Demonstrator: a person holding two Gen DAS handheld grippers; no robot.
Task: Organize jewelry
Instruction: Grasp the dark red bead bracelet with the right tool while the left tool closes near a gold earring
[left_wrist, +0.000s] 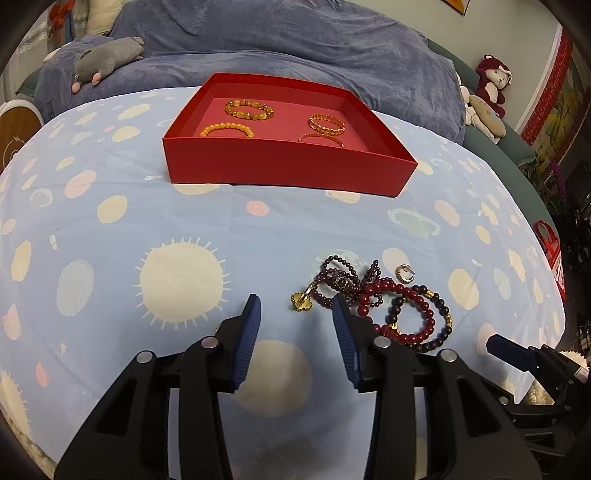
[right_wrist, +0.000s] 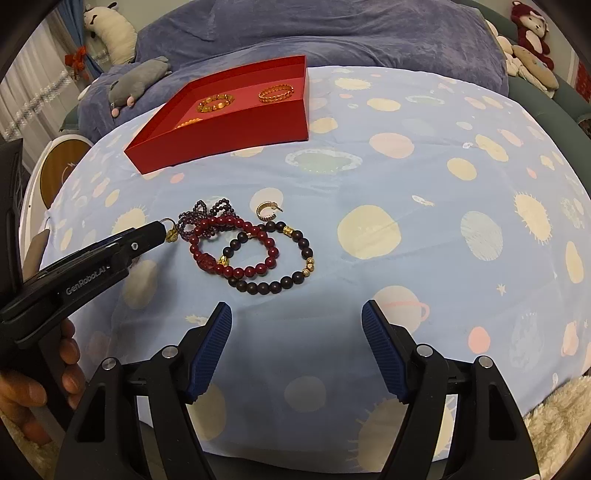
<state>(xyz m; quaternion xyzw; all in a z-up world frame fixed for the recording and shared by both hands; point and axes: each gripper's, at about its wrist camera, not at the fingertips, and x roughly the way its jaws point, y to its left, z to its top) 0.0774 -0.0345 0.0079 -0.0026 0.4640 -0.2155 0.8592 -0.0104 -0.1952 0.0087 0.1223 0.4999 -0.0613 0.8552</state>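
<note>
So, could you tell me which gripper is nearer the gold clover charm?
Left. The left gripper has its tips right at the charm; the right gripper sits open farther back, beyond the bracelets.

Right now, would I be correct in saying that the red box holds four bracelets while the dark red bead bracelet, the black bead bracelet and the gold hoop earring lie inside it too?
Not quite. The red box holds four bracelets, but the dark red bead bracelet, black bead bracelet and gold hoop earring lie on the bedsheet outside it, as the right wrist view shows.
</note>
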